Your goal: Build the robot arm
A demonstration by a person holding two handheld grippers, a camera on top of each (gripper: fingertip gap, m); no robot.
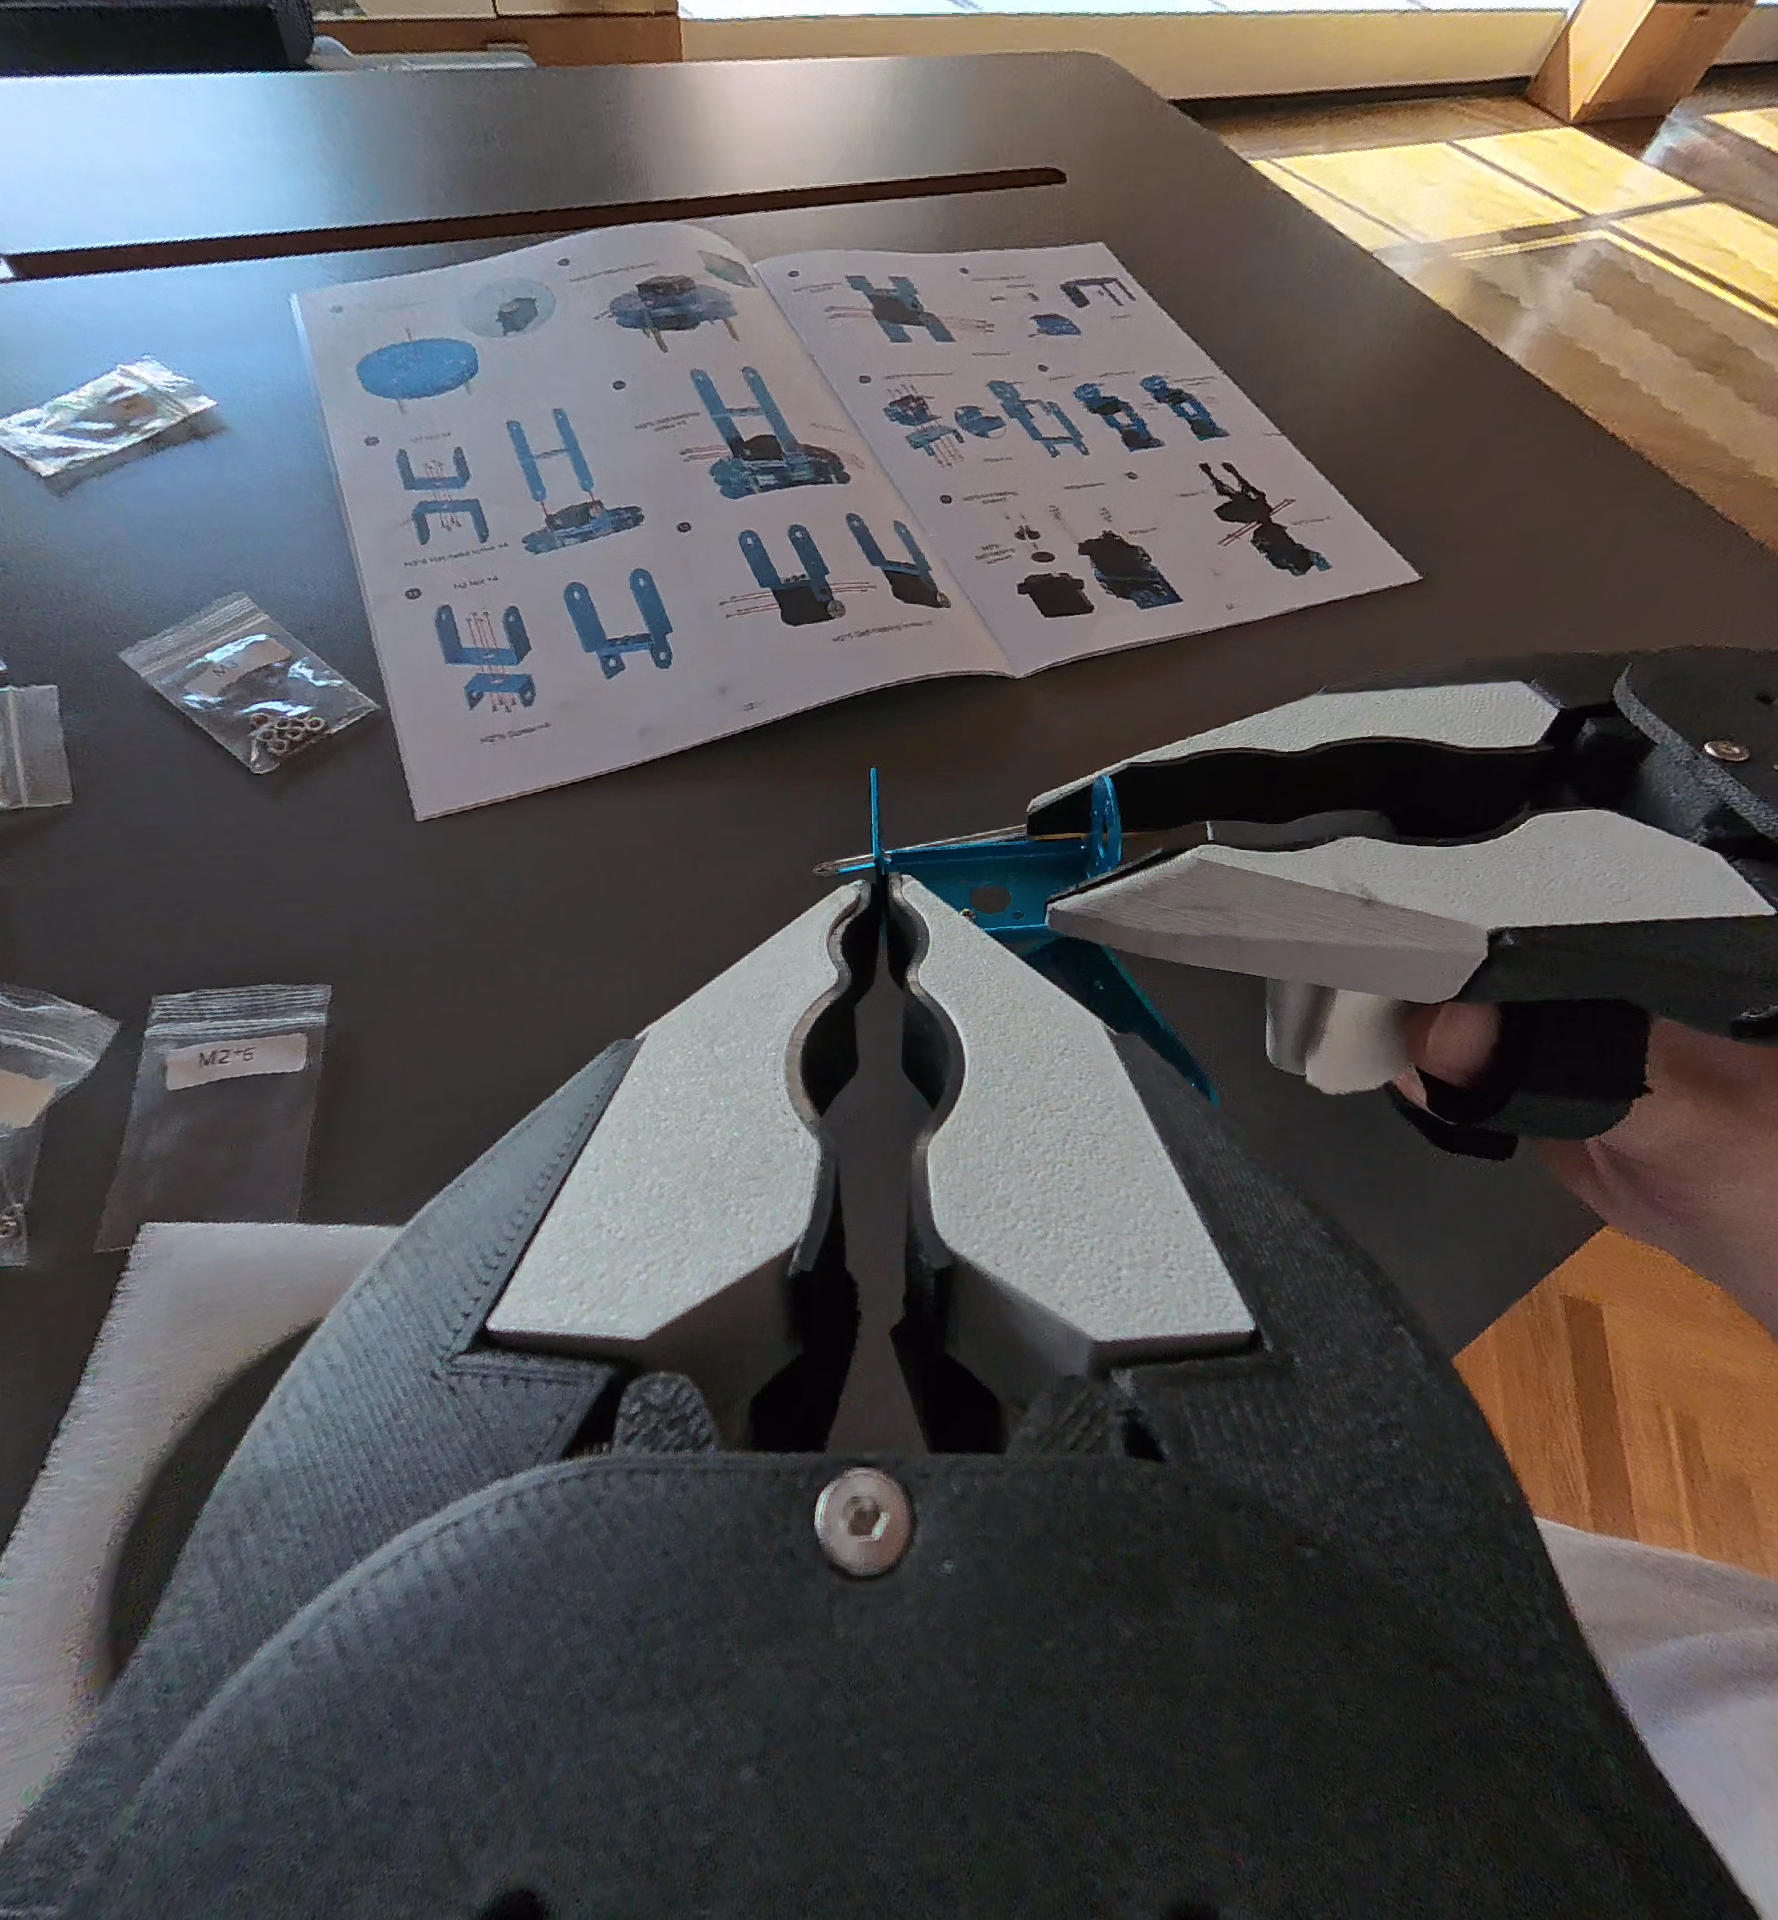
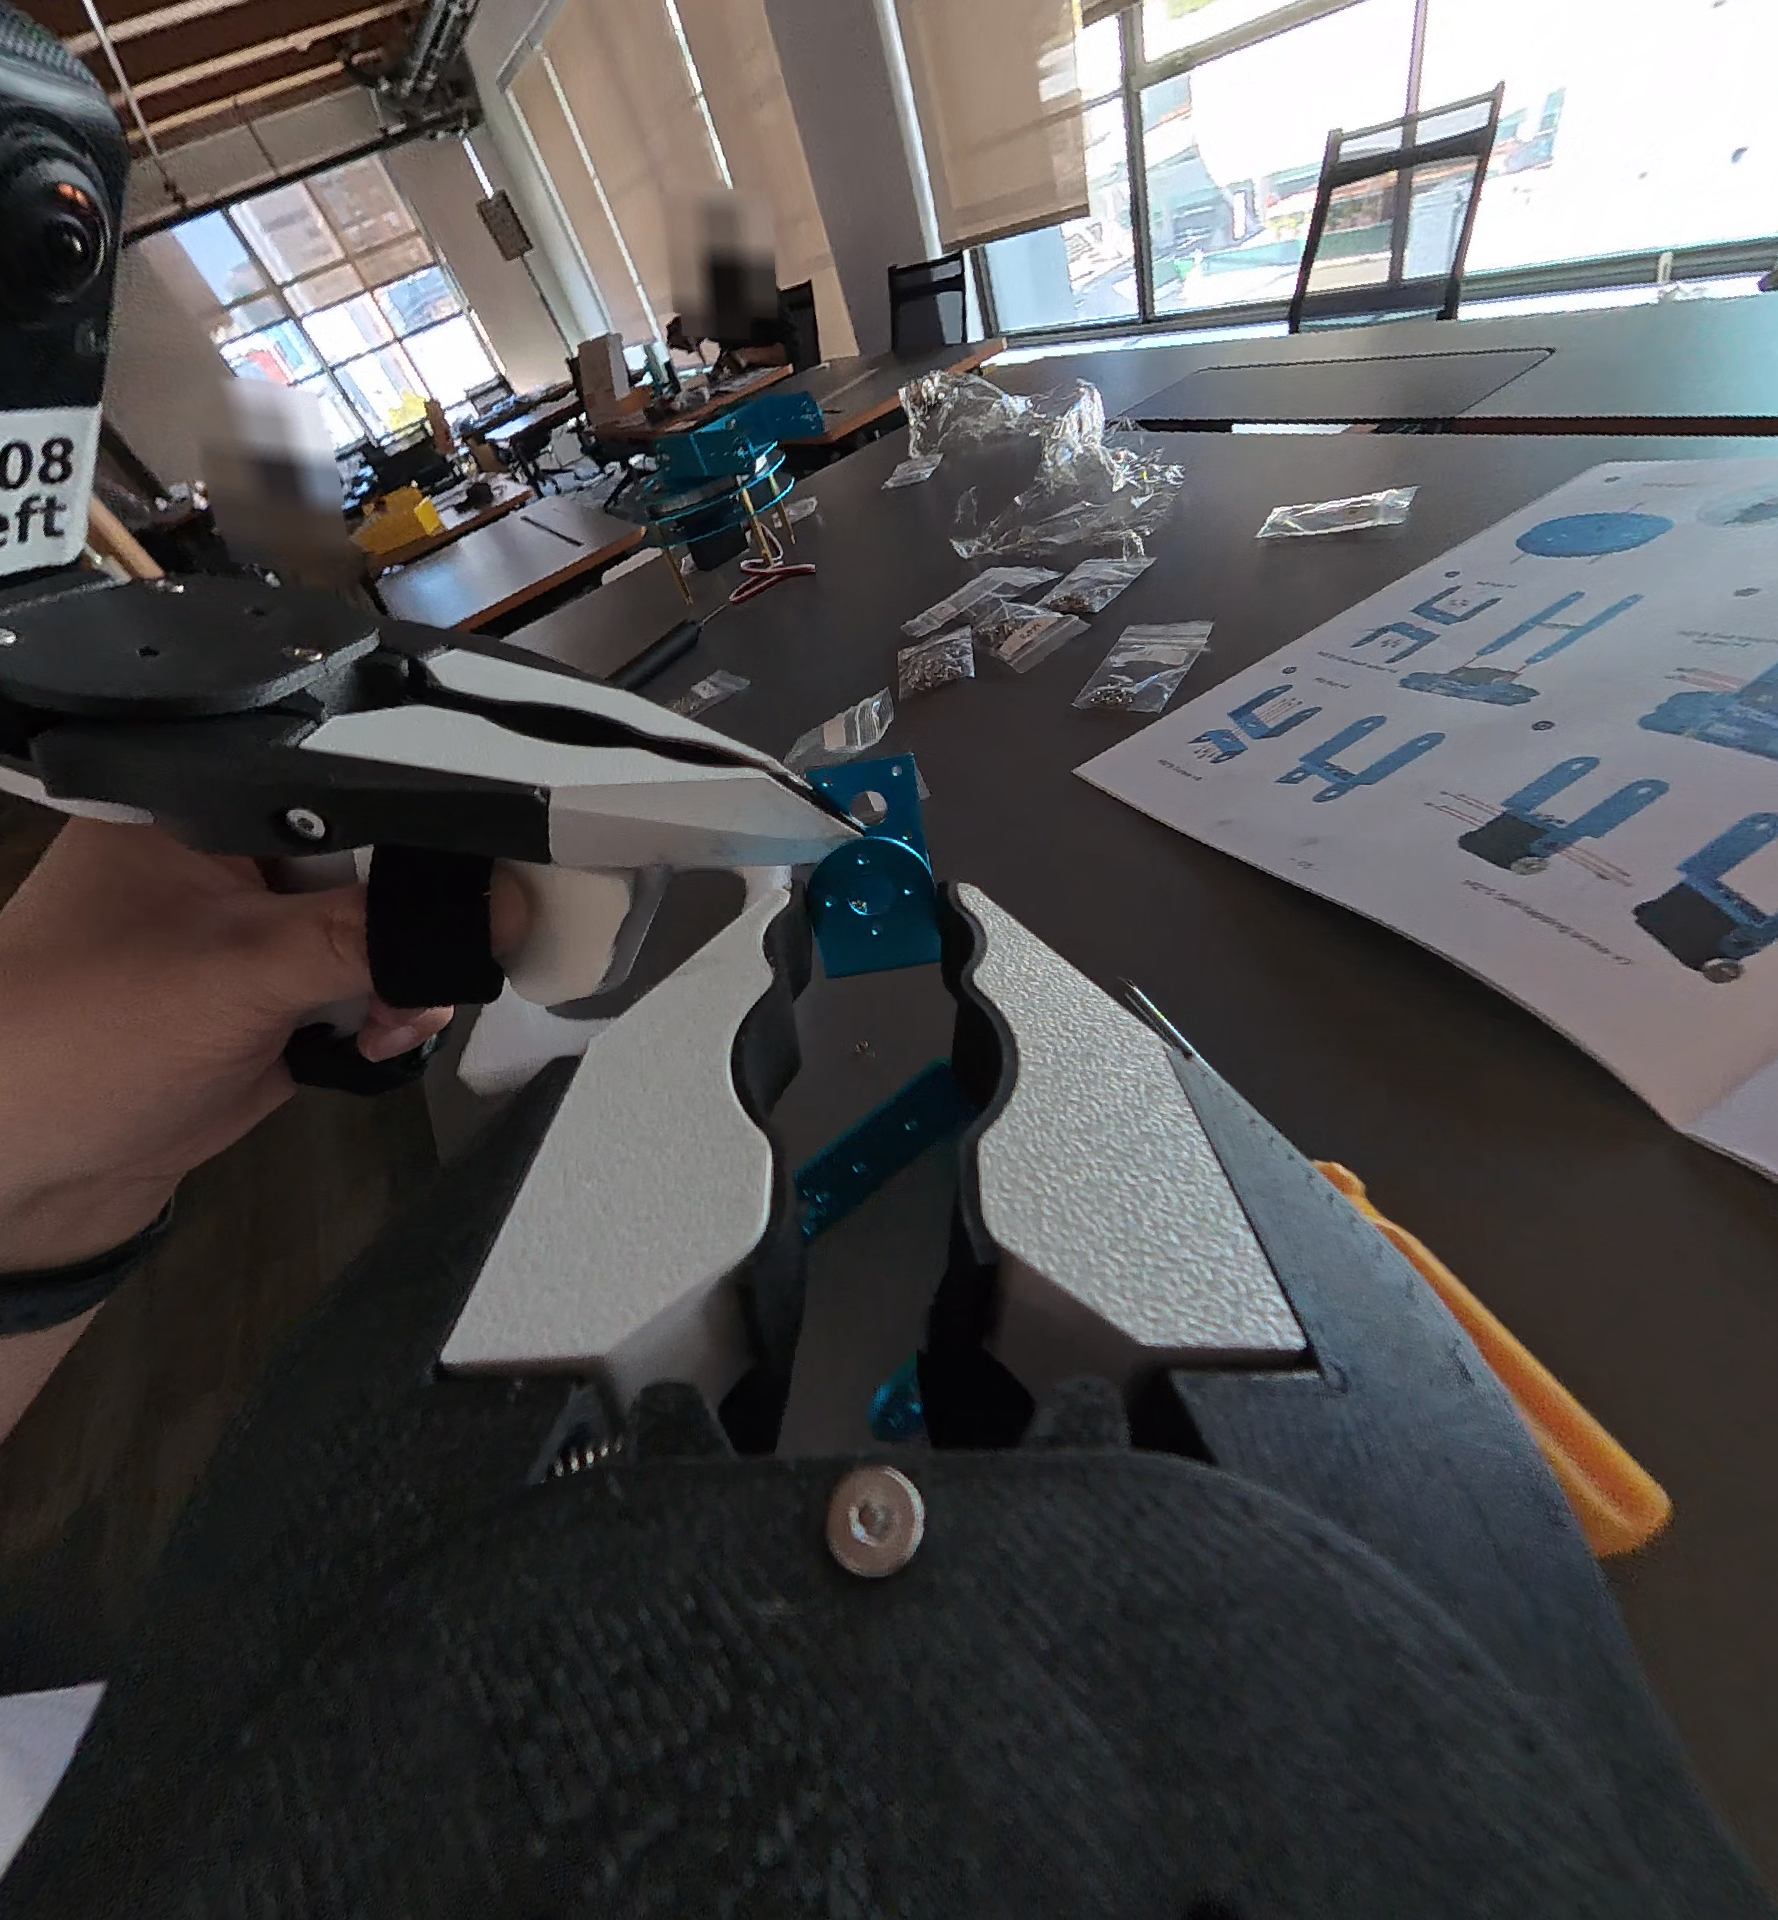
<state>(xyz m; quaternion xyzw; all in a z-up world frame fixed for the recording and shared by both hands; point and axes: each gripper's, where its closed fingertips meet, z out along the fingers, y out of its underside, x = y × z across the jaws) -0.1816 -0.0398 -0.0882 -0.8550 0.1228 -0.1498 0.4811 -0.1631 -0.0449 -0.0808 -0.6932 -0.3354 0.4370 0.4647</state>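
My left gripper is shut on a thin blue metal plate with holes, pinched at the very fingertips. My right gripper is shut on a blue metal bracket with a round disc on its arm, and it comes in from the right in the left wrist view. The plate and the bracket meet between the two grippers, held above the dark table. I cannot tell whether they are joined. A thin metal shaft runs along the bracket toward the plate. A hand holds each gripper.
An open instruction booklet lies just beyond the grippers. Small bags of screws lie to the left, with white foam near me. Crumpled plastic and a blue round assembly sit farther off. An orange object lies under my right gripper. Both grippers' tips are close together, under 4 cm apart.
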